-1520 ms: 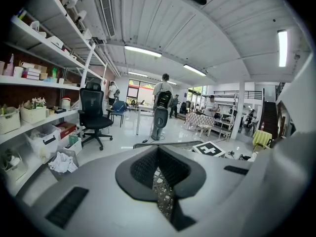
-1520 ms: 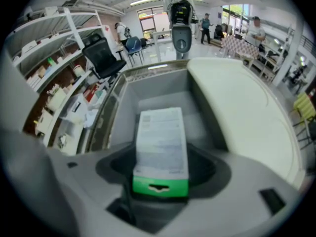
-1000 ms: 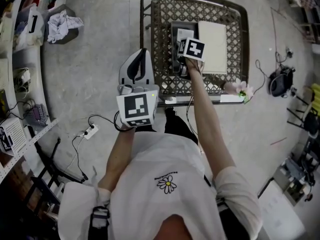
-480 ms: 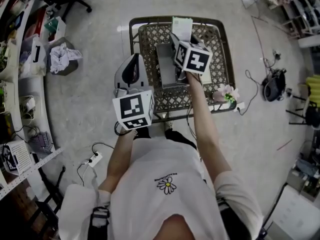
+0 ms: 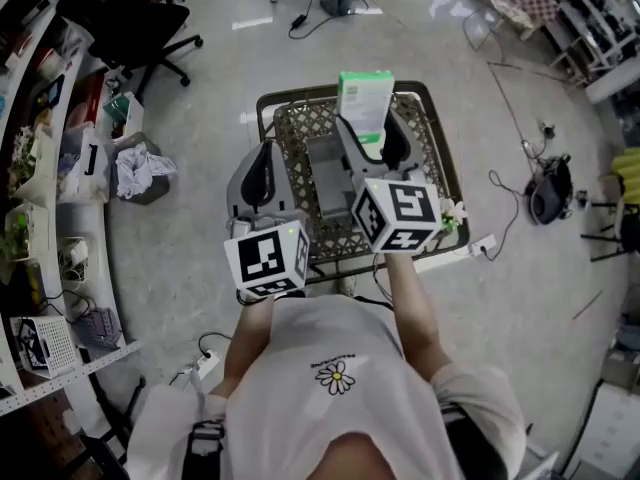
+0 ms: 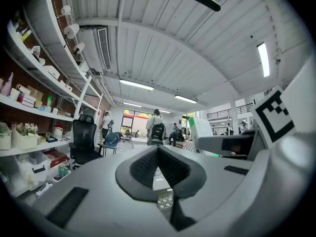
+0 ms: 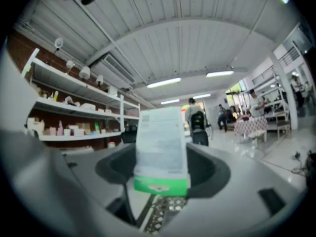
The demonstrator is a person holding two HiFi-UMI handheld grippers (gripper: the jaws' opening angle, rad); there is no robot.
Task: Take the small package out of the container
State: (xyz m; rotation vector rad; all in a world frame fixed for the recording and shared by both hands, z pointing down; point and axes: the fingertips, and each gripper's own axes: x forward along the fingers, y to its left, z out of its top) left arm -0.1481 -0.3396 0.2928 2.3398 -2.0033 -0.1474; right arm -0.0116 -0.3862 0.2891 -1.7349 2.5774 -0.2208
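**Above the wire basket, the package sits in the right tool's grip**

The small package (image 5: 363,103) is a slim rectangular carton, smooth-faced, white with green bands; its fine print is too blurred to read. The right tool (image 5: 370,140) is clenched on it, curved dark pads pressing both sides. The carton stands upright, clear of the container (image 5: 295,118) and over its far half. That container is a basket of diamond-lattice mesh in a dark tubular frame with rounded corners. A flat grey box (image 5: 328,173) lies inside it. The left tool (image 5: 265,163) hangs by the basket's left rim, its jaws pressed together on nothing.

Only the head view shows the basket whole, the person's white T-shirt (image 5: 335,408) with its daisy print, and the black-and-white marker cubes (image 5: 398,213). The right gripper view shows a green band at the package's end nearest the camera, low between the pads, with lattice mesh beneath. The left gripper view shows the left tool's ribbed, matt pads meeting in a V-shaped ridge.

The floor (image 5: 170,268) is pale polished concrete with glossy reflections. On it lie a white power strip (image 5: 207,365) and, just beside the basket's right corner, a pink artificial flower (image 5: 452,211). Shelving (image 5: 60,228) lines the room's left, near a black office chair (image 5: 130,23). The gripper views add a ribbed white ceiling (image 6: 187,53), strip lights (image 6: 136,85) and people (image 6: 157,127) standing far off.
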